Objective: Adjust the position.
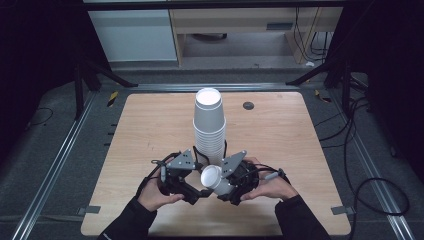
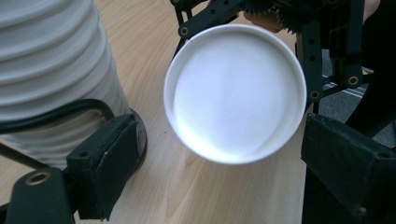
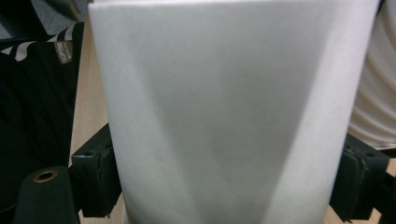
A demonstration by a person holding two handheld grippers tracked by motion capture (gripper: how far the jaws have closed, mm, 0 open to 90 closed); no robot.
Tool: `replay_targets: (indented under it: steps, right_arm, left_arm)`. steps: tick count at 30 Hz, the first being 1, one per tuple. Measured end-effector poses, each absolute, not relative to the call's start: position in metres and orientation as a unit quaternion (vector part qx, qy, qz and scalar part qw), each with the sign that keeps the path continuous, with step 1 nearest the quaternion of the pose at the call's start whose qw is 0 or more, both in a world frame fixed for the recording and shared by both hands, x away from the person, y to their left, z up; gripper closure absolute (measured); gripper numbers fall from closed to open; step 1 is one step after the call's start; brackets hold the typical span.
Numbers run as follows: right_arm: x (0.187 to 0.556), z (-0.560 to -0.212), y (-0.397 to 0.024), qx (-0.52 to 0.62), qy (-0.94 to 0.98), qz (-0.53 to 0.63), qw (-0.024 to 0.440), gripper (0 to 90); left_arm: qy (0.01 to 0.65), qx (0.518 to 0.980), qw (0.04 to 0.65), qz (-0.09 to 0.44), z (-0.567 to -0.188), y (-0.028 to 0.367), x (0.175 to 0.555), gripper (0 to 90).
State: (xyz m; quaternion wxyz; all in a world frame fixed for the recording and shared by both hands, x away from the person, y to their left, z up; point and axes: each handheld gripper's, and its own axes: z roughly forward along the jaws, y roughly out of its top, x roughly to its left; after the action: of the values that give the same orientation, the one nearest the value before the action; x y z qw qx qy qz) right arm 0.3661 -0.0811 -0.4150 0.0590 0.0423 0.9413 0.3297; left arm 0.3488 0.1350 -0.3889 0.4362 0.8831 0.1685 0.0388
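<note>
just in front of the tall stack of white cups [image 1: 210,127], at the table's [image 1: 280,150] near middle, 1 loose paper cup [image 1: 214,180] lies sideways, clamped at its sides by the right gripper [image 1: 226,189], mouth turned toward the left gripper [image 1: 196,192]. that gripper's jaws stand apart, holding nothing. likely risk: the squeeze creases the thin wall, or a careless swing knocks the stack over.
</note>
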Motion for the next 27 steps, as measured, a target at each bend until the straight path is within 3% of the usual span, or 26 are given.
replay_targets:
  steps: [21, 27]
  right_arm:
    - [0.366, -0.414, -0.064, 0.035, 0.941, 0.330, 0.059, 15.2]
    - [0.365, -0.412, -0.062, 0.034, 0.940, 0.334, 0.060, 15.2]
  left_arm:
    - [0.168, 0.888, 0.428, 0.022, -0.395, 0.122, 0.354, 14.0]
    - [0.172, 0.888, 0.426, 0.025, -0.395, 0.122, 0.354, 18.6]
